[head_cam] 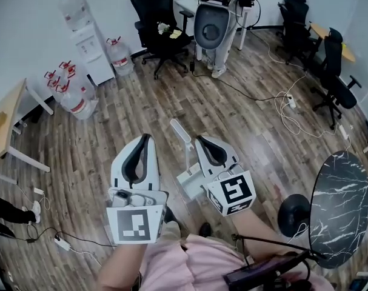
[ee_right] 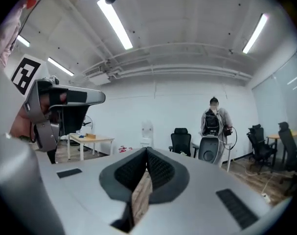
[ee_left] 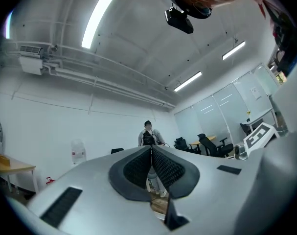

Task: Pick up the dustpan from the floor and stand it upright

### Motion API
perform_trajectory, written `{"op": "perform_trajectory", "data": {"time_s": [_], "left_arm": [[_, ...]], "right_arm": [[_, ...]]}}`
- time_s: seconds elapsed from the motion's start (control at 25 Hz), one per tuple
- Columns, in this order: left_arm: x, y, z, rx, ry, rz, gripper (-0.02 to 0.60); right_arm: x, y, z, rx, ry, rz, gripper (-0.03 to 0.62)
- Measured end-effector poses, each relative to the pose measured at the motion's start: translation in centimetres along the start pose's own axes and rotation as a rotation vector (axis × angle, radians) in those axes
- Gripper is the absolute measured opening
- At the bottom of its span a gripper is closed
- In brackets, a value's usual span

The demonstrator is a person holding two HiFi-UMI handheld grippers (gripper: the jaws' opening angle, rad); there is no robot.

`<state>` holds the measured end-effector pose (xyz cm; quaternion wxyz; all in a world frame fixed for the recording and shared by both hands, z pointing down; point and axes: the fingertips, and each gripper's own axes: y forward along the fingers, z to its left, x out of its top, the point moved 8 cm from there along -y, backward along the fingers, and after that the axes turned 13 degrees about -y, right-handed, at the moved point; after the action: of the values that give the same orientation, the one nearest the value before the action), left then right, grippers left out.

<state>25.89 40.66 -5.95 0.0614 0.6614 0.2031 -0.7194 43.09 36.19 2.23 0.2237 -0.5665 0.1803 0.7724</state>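
Observation:
A white long-handled dustpan (head_cam: 187, 168) is on the wooden floor between my two grippers in the head view. Its handle points up and away, and its pan is low by the right gripper; it looks to be standing upright. My left gripper (head_cam: 148, 137) is held to the left of the handle, shut and holding nothing. To the handle's right, my right gripper (head_cam: 199, 139) is shut too, with nothing in it. In the left gripper view (ee_left: 151, 148) and the right gripper view (ee_right: 147, 151) the black pads meet at the tips. Neither gripper touches the dustpan.
A water cooler (head_cam: 86, 41) and water bottles (head_cam: 74, 96) stand at the back left, beside a desk (head_cam: 8, 126). Office chairs (head_cam: 159, 23) and a standing person (head_cam: 220, 17) are at the back. Cables (head_cam: 287, 105) cross the floor on the right. A round black marble table (head_cam: 341, 205) is close on the right.

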Motion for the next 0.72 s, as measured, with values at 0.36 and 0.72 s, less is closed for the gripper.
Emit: {"op": "perform_trajectory", "data": {"time_s": [0.36, 0.72], "left_arm": [[0.4, 0.3, -0.8, 0.019, 0.016, 0.017, 0.014], [0.4, 0.4, 0.1, 0.037, 0.005, 0.002, 0.014]], "right_arm": [[2.9, -0.6, 0.3, -0.034, -0.063, -0.059, 0.001], [3.4, 0.1, 0.2, -0.034, -0.071, -0.06, 0.001]]}}
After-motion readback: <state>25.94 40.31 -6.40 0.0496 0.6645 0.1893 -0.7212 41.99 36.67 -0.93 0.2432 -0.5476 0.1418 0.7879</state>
